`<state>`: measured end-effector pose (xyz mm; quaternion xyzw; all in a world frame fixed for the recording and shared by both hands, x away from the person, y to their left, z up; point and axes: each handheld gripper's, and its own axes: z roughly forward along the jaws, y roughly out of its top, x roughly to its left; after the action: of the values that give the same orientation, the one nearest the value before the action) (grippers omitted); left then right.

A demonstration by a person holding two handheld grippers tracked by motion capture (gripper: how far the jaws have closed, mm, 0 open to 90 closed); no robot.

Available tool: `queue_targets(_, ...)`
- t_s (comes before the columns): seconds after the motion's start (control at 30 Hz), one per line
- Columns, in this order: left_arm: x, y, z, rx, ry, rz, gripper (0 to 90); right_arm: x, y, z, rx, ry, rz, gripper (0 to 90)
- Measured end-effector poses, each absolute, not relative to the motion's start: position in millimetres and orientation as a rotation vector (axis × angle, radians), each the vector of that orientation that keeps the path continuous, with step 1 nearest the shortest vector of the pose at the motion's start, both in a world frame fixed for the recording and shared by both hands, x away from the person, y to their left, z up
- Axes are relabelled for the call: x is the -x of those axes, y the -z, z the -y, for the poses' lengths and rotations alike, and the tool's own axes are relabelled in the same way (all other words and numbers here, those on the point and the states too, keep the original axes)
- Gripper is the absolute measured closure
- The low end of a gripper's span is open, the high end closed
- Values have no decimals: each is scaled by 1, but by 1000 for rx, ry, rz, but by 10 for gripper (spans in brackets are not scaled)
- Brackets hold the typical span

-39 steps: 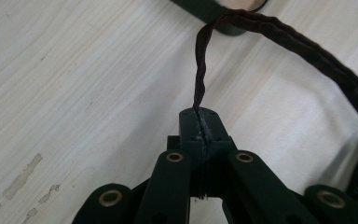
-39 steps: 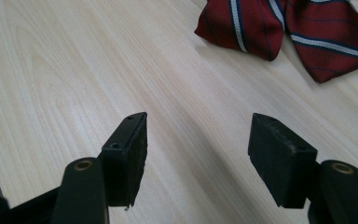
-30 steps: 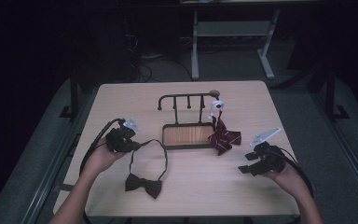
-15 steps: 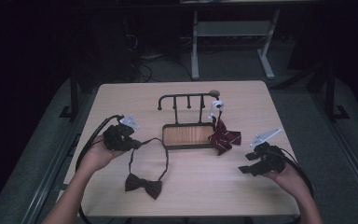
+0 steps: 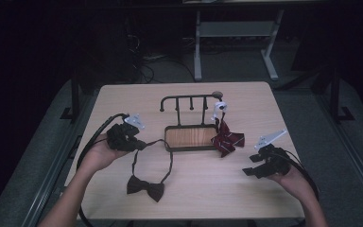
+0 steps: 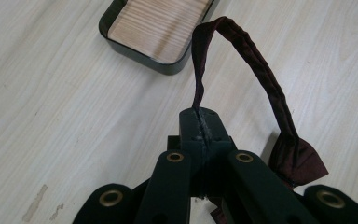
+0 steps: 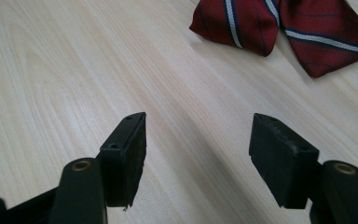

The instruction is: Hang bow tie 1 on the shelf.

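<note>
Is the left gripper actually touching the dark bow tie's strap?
Touching. In the left gripper view, the left gripper has its jaws shut on the strap of the dark bow tie, which loops up from between them.

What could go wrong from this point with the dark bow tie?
The left gripper pinches only the thin strap of the dark bow tie, so it may slip out when lifted. The bow trails on the table and could snag the rack's tray. The right gripper is open and apart, giving no support.

Two bow ties (image 5: 145,187) (image 5: 227,140), one rack with tray (image 5: 190,138), two grippers (image 5: 139,144) (image 5: 248,165), one table (image 5: 208,189).
</note>
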<state>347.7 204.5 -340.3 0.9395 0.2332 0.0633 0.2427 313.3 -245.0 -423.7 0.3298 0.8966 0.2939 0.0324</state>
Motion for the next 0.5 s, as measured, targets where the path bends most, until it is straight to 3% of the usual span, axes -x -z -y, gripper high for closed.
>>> queue_targets(0.5, -342, 324, -202, -2560, -173, -576, 900, -312, 422, 247, -1019, -904, -2752, 364)
